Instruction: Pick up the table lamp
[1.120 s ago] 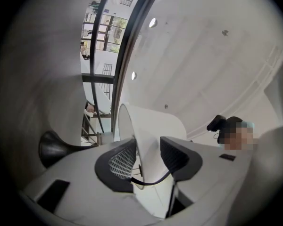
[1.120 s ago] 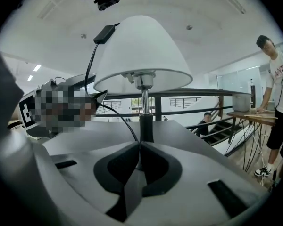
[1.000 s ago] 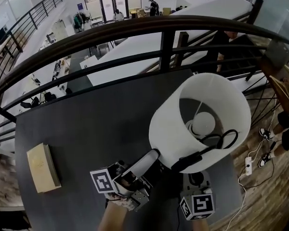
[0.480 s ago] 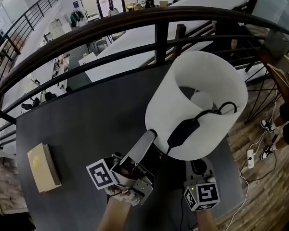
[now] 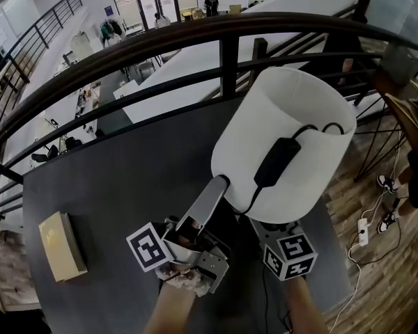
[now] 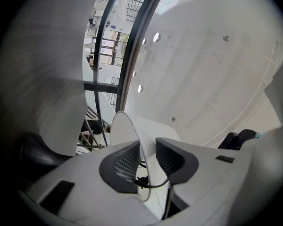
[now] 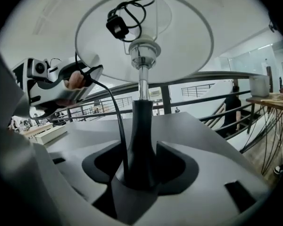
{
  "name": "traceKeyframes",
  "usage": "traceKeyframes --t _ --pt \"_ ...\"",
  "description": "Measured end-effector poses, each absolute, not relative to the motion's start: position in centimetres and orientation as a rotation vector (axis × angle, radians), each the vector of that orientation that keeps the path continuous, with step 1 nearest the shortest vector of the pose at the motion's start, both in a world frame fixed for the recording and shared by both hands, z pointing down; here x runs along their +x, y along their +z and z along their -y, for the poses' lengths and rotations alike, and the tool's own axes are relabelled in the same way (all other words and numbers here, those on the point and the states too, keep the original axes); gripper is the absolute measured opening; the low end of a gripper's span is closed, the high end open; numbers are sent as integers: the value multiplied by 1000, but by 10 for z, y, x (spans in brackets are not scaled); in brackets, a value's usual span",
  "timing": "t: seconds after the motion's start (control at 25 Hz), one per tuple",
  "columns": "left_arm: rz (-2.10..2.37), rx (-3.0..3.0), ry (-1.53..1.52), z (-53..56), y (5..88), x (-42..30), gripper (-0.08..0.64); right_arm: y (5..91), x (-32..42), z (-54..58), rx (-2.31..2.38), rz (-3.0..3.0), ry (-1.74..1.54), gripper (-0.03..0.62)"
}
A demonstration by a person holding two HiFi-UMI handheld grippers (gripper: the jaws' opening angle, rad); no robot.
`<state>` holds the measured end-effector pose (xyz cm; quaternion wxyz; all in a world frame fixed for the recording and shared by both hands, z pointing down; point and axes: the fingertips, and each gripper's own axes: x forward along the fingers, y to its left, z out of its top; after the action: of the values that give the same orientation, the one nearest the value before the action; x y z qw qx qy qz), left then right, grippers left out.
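The table lamp has a white shade (image 5: pixel 292 138) with its black cord and plug (image 5: pixel 275 162) draped over the near side. My left gripper (image 5: pixel 219 185) reaches up to the shade's lower rim. In the left gripper view that thin rim (image 6: pixel 132 131) runs between the pads of the left gripper (image 6: pixel 147 159); the jaws have just been closing and stand open, with slim gaps to the rim. The right gripper's marker cube (image 5: pixel 289 254) sits under the shade. My right gripper (image 7: pixel 141 166) has just opened wide, and the black lamp stem (image 7: pixel 140 126) stands between its jaws.
The lamp stands on a dark grey table (image 5: pixel 125 179). A flat tan box (image 5: pixel 59 245) lies near its left edge. A dark metal railing (image 5: pixel 226 54) runs right behind the table, with a drop to a lower floor beyond it.
The shade has tipped away from me, so the plug that lay across its opening now hangs on its outer side. The right gripper's cube has moved forward under the shade.
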<state>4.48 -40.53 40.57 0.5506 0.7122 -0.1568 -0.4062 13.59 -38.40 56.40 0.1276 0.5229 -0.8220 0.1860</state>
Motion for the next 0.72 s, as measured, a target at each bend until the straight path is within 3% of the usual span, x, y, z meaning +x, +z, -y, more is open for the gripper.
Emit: traceKeyframes --t 0.72 --pt "424 1642 -992 420 398 49 106 566 120 416 1539 2405 561 239"
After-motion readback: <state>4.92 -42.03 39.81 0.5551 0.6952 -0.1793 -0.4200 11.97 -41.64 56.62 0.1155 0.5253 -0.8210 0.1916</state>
